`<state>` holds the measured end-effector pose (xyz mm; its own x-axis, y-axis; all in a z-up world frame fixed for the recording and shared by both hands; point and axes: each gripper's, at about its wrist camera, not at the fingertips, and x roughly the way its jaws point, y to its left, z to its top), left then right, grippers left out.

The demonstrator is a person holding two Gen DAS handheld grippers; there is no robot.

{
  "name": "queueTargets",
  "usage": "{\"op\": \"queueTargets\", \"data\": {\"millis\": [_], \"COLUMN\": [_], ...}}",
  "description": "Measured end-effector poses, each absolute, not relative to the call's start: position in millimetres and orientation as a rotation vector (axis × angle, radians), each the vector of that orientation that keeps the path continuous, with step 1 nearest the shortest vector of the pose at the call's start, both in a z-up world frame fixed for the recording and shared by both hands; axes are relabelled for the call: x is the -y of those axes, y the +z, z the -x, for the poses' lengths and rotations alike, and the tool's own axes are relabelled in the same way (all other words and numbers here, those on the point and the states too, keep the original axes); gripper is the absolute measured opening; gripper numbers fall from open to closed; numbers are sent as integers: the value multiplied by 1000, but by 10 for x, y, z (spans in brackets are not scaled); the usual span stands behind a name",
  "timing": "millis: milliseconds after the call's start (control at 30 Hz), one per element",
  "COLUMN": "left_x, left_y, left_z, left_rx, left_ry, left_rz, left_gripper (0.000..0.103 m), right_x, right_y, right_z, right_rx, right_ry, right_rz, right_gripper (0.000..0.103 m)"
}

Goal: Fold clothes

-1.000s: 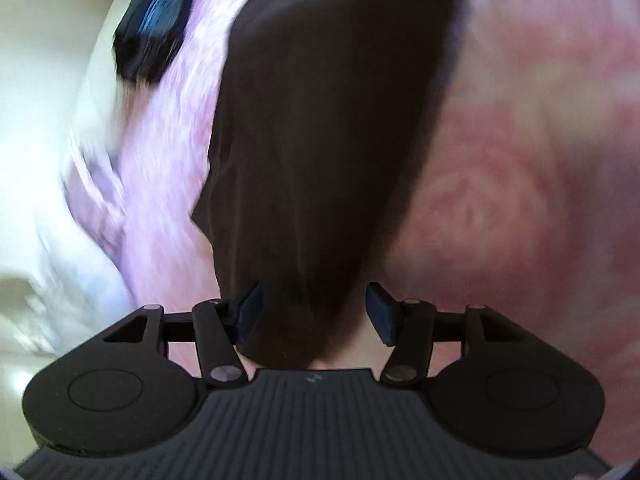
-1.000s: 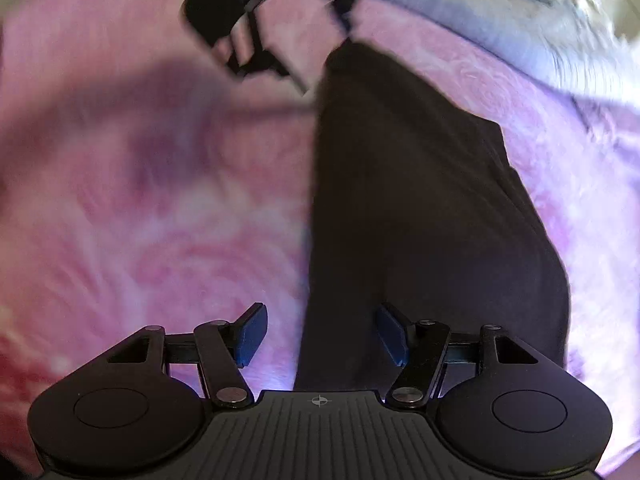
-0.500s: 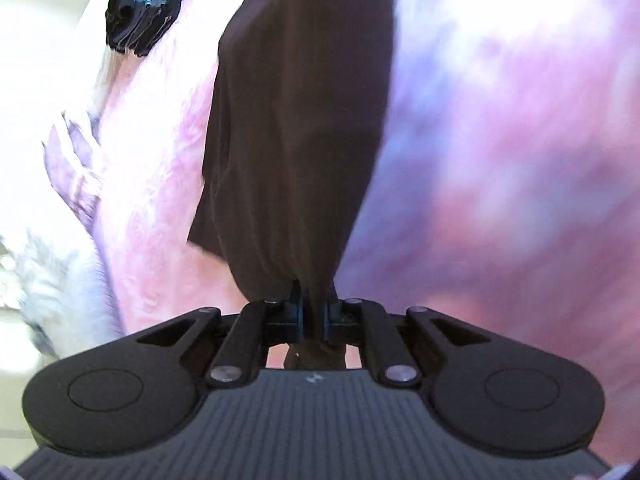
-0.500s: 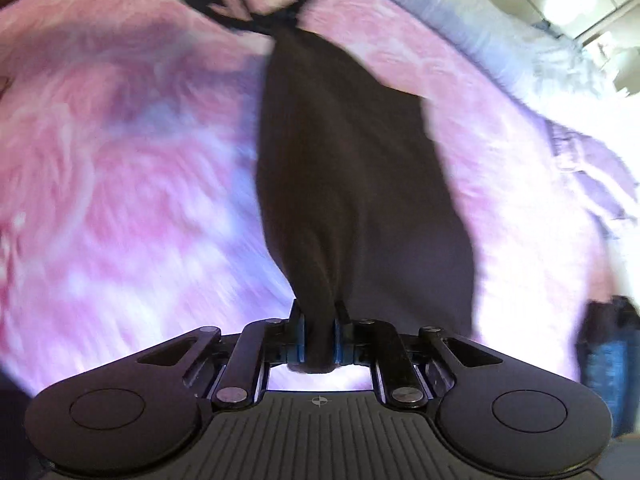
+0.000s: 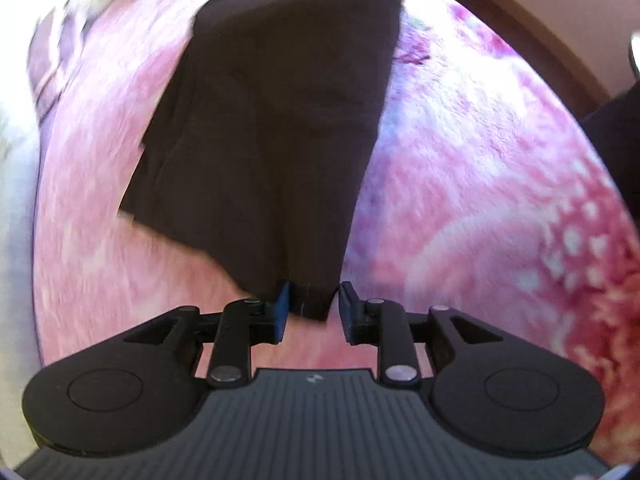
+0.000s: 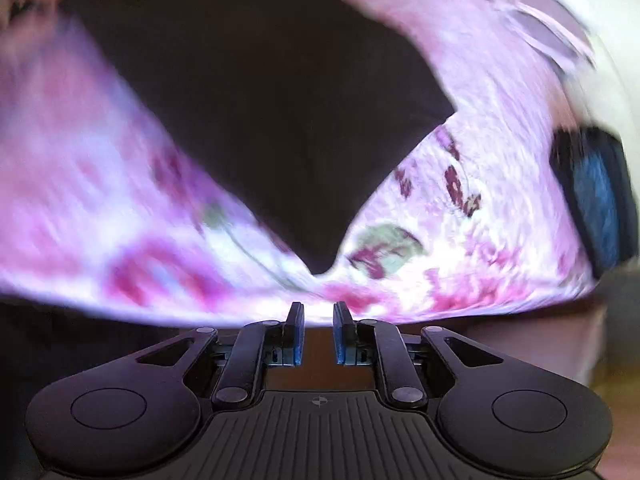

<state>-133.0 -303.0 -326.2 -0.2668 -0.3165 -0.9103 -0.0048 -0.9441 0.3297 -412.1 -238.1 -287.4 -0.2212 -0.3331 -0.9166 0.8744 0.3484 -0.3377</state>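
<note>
On the pink floral bedspread [image 5: 480,184] the dark garment [image 5: 272,128] lies flat; left gripper [image 5: 311,312] and right gripper [image 6: 317,332] jaws apart, empty; its near corner between the left's fingers may snag and drag

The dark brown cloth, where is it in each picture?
Left wrist view: the dark brown cloth fills the middle, its near corner between the open fingers of the left gripper.
Right wrist view: it spreads across the top middle, tapering toward the open right gripper.
Shared landmark: the pink flowered blanket under it.
</note>
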Motion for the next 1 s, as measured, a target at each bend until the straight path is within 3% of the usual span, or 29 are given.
{"op": "queueTargets", "data": {"millis": [133, 300, 400, 467, 633, 767, 1000], "left_x": [3203, 3595, 3859, 4035, 4264, 4554, 5135], "left_y": [-2957, -2995, -3175, -3295, -3151, -2908, -3467], "left_z": [1381, 1787, 1964, 2083, 2242, 2436, 2771], "left_rx": [192, 55, -24, -76, -83, -316, -518], "left_ry": [-2349, -2348, -2321, -2301, -2256, -2335, -2235], "left_rz": [-1639, -1577, -1606, -1625, -1601, -1382, -1437], "left_gripper": [23, 23, 23, 26, 18, 18, 23], "right_x": [2619, 3312, 3667, 3747, 3803, 4112, 4742], "right_y": [-2517, -2597, -2973, -3119, -3007, -2855, -3331], "right_z": [3984, 4028, 4339, 4620, 5180, 5283, 5374], "right_rx": [-975, -675, -665, -642, -682, -538, -518], "right_ry": [-1266, -1181, -1145, -1088, -1184, -1144, -1054], "right_rz": [-696, -845, -951, -1008, -1012, -974, -915], "right_gripper": [39, 40, 40, 24, 24, 25, 27]}}
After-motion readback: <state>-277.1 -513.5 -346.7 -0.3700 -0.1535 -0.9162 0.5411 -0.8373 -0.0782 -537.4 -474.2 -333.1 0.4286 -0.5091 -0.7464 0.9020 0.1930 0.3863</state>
